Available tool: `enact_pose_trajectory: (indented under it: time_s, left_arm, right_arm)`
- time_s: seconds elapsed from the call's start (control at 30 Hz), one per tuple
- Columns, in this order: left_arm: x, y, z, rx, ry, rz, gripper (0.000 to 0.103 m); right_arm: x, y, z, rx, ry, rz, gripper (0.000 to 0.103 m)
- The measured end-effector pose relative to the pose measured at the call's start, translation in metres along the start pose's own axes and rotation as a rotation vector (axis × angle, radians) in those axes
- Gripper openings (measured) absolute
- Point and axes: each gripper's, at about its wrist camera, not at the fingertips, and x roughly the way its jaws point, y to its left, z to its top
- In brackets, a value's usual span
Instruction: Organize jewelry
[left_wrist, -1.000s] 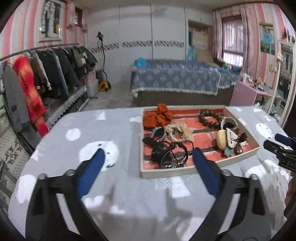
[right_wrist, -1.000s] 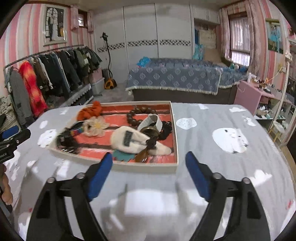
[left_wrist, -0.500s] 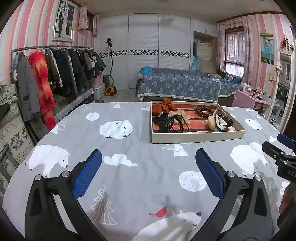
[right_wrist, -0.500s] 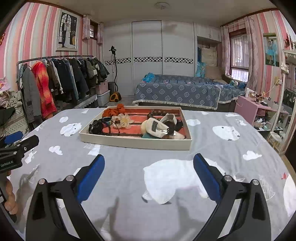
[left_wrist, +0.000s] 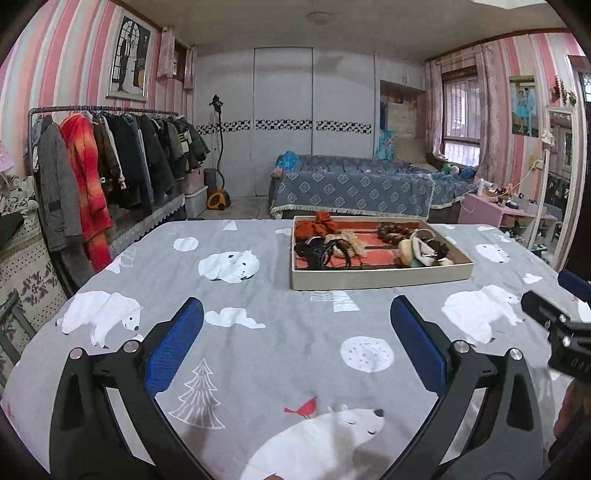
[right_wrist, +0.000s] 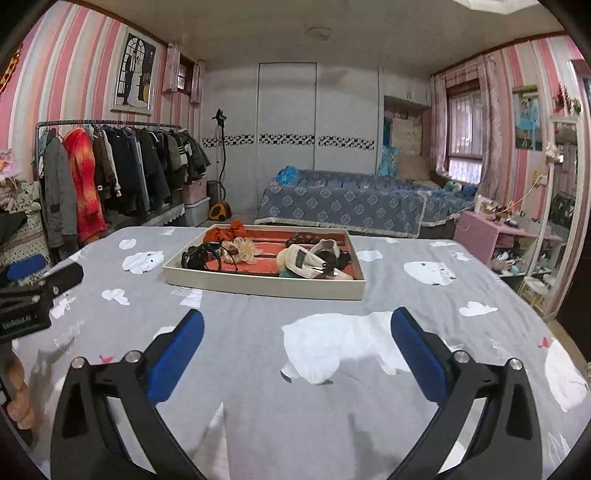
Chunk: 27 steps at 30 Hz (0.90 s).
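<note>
The jewelry tray (left_wrist: 380, 278) sits far ahead of me on the counter (left_wrist: 277, 343), heaped with beads and hair ties. My left claw (left_wrist: 295, 332) gapes wide and empty. My right claw (right_wrist: 297, 341), which has just been opening, also stands wide with nothing between its pads.

Bare tablecloth (right_wrist: 258, 332) up to the tray (right_wrist: 266, 286); apparently nothing between.

The table (left_wrist: 280, 332) is covered in grey cloth printed with white polar bears, clouds and trees. On it, a cream-walled tray (left_wrist: 380, 275) is floored in red stripes; an orange scrunchie (left_wrist: 317, 229) is seen at its far corner.
</note>
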Motion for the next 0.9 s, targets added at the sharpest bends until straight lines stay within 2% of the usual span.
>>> enact_pose_trajectory:
  time_s: [0.3, 0.43, 0.9]
  left_arm:
    - [-0.024, -0.011, -0.018, 0.010, -0.071, -0.003, 0.098]
    - [-0.025, -0.015, -0.027, 0.032, -0.098, 0.021, 0.098]
    - [-0.020, -0.015, -0.041, 0.030, -0.078, 0.029, 0.098]
  right_arm:
    - [-0.015, -0.010, -0.017, 0.021, -0.030, -0.010, 0.099]
    - [-0.013, -0.011, -0.022, 0.031, -0.027, -0.002, 0.099]
    - [-0.022, -0.010, -0.023, 0.023, -0.072, -0.014, 0.099]
